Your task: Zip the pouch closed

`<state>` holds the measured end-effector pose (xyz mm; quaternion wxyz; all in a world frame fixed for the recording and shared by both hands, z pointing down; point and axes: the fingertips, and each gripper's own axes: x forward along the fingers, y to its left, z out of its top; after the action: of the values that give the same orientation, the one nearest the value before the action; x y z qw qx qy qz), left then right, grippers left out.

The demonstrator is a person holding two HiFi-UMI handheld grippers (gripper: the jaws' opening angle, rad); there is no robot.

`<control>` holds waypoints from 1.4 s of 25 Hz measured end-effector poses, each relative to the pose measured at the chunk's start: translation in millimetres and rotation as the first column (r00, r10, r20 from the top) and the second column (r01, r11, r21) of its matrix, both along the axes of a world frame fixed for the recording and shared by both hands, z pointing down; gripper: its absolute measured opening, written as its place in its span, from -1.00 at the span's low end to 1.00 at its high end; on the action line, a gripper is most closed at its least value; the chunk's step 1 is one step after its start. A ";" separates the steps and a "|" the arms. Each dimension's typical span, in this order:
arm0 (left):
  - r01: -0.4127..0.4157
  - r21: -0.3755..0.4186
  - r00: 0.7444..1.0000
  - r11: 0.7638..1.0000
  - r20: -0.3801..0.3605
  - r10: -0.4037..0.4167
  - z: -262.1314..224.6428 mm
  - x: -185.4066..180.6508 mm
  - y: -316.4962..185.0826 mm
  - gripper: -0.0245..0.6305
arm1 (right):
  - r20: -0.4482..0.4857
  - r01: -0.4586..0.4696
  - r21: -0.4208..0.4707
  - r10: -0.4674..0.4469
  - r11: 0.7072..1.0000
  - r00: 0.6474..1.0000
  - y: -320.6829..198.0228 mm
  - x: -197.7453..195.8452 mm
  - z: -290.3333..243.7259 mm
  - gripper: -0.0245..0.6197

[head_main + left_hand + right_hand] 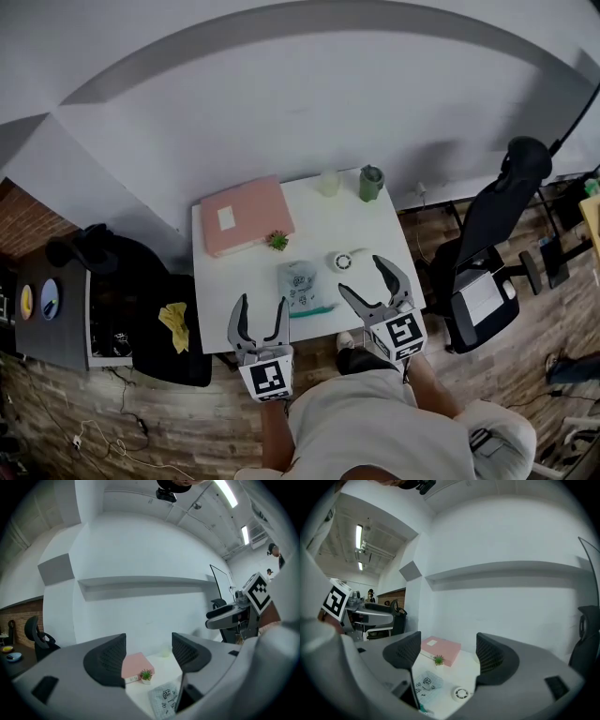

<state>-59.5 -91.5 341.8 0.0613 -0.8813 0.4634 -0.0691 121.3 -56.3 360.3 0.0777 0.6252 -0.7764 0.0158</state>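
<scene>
A white surface (375,234) against a white wall carries one patterned pouch (299,286) near its front edge, one pink box (246,215), one small plant (277,241), one white ring (343,261) and two cups: a green cup (371,183) and a pale cup (329,182). The left hand-held gripper (261,305) and the right hand-held gripper (361,277) flank the pouch, both with jaws spread wide and empty.

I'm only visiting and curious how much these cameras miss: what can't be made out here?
- Pouch zipper: too small in the head view to tell open from closed; in the right gripper view the right gripper covers its near edge.
- Round white thing: too small to identify in any view.
- Green cup: contents too small to see, head view.
</scene>
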 end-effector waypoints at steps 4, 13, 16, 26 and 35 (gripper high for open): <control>0.035 -0.010 0.999 0.999 0.001 -0.035 1.0 16.2 -15.7 -0.01 | 0.011 0.041 -0.015 -0.041 0.999 0.999 -22.4 14.4 6.0 0.21; 0.110 -0.012 0.993 0.994 0.055 -0.109 3.8 38.8 -42.3 -0.03 | 0.048 0.166 -0.036 -0.165 0.985 0.985 -65.0 29.7 18.4 0.12; 0.125 -0.033 0.991 0.992 0.050 -0.123 8.6 45.0 -47.4 -0.04 | 0.054 0.191 -0.051 -0.188 0.980 0.981 -73.6 32.4 25.2 0.09; 0.086 -0.166 0.994 0.982 0.077 -0.074 62.5 53.6 -59.8 -0.07 | 0.018 0.270 -0.201 -0.272 0.942 0.962 -81.4 22.5 82.9 -0.09; -0.042 -0.353 0.997 0.935 0.045 0.062 146.2 58.0 -66.1 -0.18 | -0.020 0.271 -0.389 -0.302 0.880 0.953 -73.3 8.7 158.5 -0.30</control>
<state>-1.5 -157.6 488.0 -0.0827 -0.8878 0.4181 -0.1738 130.0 -129.6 518.8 0.2305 0.4765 -0.8384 0.1301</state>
